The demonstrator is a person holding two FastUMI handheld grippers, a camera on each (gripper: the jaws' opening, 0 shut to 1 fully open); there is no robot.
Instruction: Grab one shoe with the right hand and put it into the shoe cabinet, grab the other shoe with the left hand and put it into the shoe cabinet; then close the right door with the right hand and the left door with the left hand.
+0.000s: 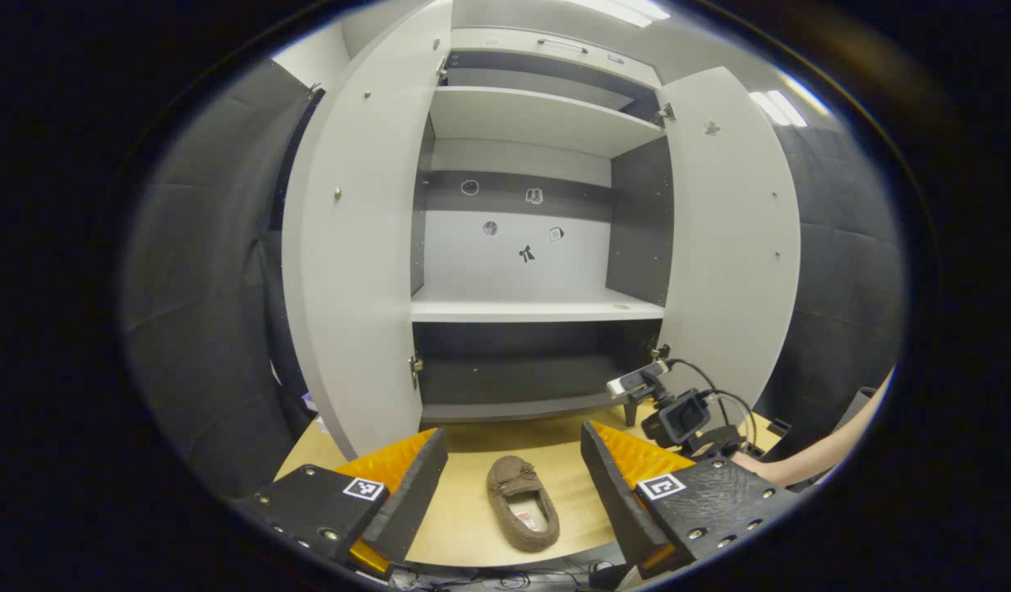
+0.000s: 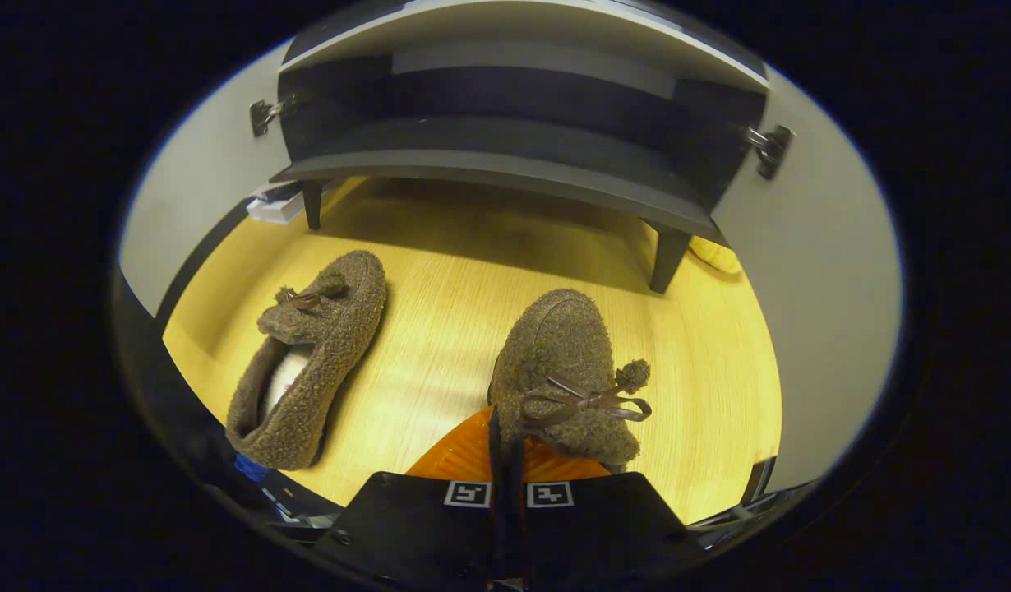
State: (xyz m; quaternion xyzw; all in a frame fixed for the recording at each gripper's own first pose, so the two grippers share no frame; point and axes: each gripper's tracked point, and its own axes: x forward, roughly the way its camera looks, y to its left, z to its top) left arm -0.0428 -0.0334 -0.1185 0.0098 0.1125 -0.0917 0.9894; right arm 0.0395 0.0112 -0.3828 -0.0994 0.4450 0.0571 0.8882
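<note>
Your right gripper (image 2: pixel 505 448) is clamped on the rim of one fuzzy brown slipper (image 2: pixel 567 370), toe toward the shoe cabinet (image 2: pixel 505 164). Your left gripper (image 1: pixel 512 477) stands wide, the other slipper (image 1: pixel 522 514) lying between its fingers on the wooden floor (image 1: pixel 464 510); both doors (image 1: pixel 353 247) hang open.

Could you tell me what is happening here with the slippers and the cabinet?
A person is putting a pair of fuzzy brown slippers into a grey shoe cabinet, both doors open. The right gripper is closed on the edge of one bow-trimmed slipper on the wooden floor. The left gripper hangs open above the other slipper, which lies untouched. The shelves look empty.
</note>
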